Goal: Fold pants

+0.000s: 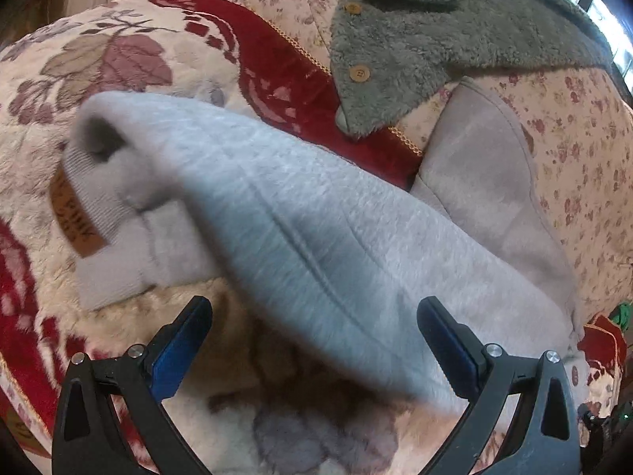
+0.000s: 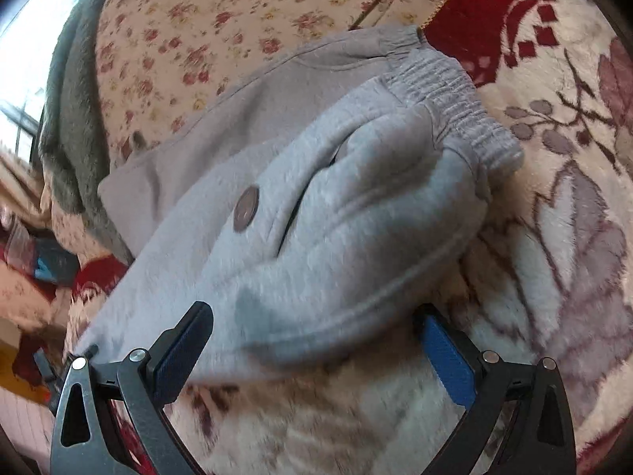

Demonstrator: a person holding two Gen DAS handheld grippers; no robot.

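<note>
The light grey fleece pants (image 1: 300, 213) lie folded on a plush floral blanket, ribbed cuffs with a brown leather patch (image 1: 73, 213) at the left. My left gripper (image 1: 314, 312) is open, its blue-padded fingers straddling the near edge of the leg fabric, which lies between them. In the right wrist view the pants (image 2: 316, 213) show their elastic waistband (image 2: 455, 99) at the upper right and a brown round badge (image 2: 246, 208). My right gripper (image 2: 312, 316) is open, with the near edge of the pants between its fingers.
A cream and red floral plush blanket (image 1: 130, 63) covers the surface. A grey-green fuzzy jacket with wooden buttons (image 1: 415, 39) lies at the back on a pink flowered quilt (image 1: 573, 138). The quilt also shows in the right wrist view (image 2: 198, 19). Clutter sits at the left edge (image 2: 35, 253).
</note>
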